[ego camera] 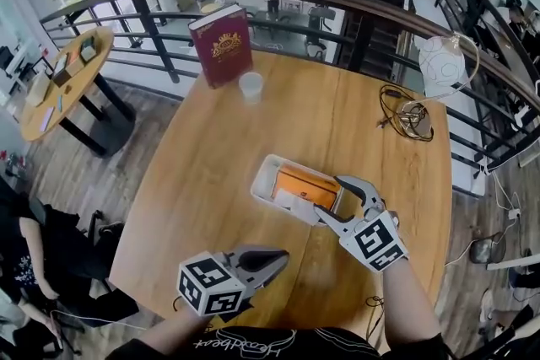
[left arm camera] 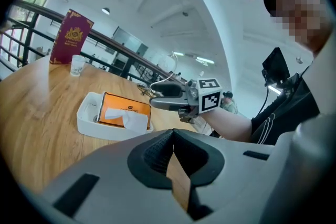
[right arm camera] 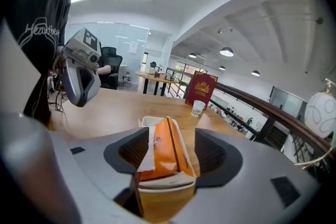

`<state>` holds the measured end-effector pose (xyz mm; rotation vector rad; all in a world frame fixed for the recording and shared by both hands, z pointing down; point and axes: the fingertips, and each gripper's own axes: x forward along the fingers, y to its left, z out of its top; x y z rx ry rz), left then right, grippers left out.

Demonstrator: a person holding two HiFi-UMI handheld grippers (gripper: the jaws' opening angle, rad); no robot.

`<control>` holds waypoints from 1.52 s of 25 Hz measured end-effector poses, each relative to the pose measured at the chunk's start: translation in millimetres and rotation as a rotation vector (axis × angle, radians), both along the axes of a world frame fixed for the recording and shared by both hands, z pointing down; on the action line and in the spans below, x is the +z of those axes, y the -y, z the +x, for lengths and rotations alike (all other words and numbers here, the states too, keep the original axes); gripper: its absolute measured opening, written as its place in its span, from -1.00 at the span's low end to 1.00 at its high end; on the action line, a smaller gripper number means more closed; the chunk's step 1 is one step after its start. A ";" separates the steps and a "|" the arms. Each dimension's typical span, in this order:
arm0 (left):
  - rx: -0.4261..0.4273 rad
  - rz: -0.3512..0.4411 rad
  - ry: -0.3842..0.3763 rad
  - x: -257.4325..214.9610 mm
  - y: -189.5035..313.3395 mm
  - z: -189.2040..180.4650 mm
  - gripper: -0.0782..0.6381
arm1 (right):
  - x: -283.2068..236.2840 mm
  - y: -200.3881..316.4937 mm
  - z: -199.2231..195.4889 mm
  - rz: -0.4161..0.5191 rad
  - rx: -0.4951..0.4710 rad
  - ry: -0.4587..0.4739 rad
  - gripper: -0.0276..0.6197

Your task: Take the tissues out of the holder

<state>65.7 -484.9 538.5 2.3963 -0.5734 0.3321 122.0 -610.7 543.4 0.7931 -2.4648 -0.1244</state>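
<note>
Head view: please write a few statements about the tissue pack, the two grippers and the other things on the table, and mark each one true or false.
1. The orange tissue pack lies in the white tray. True.
2. The left gripper holds a tissue. False: its jaws are together and empty, away from the tray.
3. The right gripper has its jaws apart. True.
4. The red book lies flat on the table. False: it stands upright, beside the cup.
5. A white tissue sticks out of the pack. True.
</note>
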 end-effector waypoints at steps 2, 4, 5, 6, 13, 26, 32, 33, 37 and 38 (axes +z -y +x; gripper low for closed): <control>-0.001 -0.012 0.005 5.4 1.3 -0.8 -0.74 | 17.3 7.2 -4.9 -0.025 -0.030 -0.049 -0.10; -0.008 -0.028 0.010 10.7 3.2 -3.6 -0.75 | 34.8 11.9 -11.8 -0.046 -0.057 -0.108 -0.04; -0.014 -0.036 0.011 13.1 3.8 -5.3 -0.74 | 43.3 13.6 -14.6 -0.057 -0.065 -0.136 -0.03; -0.019 -0.041 0.012 15.6 4.2 -7.1 -0.74 | 50.9 15.1 -16.5 -0.067 -0.070 -0.158 -0.03; -0.028 -0.060 0.012 25.7 6.7 -13.4 -0.74 | 81.4 25.0 -17.4 -0.120 -0.073 -0.241 -0.02; -0.027 -0.070 -0.007 30.2 8.4 -15.8 -0.74 | 88.6 21.6 -21.0 -0.145 -0.015 -0.232 -0.28; -0.039 -0.064 -0.012 23.6 6.8 -20.3 -0.75 | 83.3 14.1 -24.3 -0.108 0.012 -0.240 -0.39; -0.042 -0.065 -0.013 22.7 6.4 -20.9 -0.75 | 82.8 13.9 -23.8 -0.108 0.019 -0.235 -0.40; -0.054 -0.073 -0.008 21.0 3.8 -26.6 -0.74 | 81.1 13.9 -23.9 -0.114 0.049 -0.210 -0.43; -0.058 -0.072 -0.006 20.5 2.9 -28.6 -0.74 | 80.6 13.4 -24.0 -0.116 0.056 -0.203 -0.44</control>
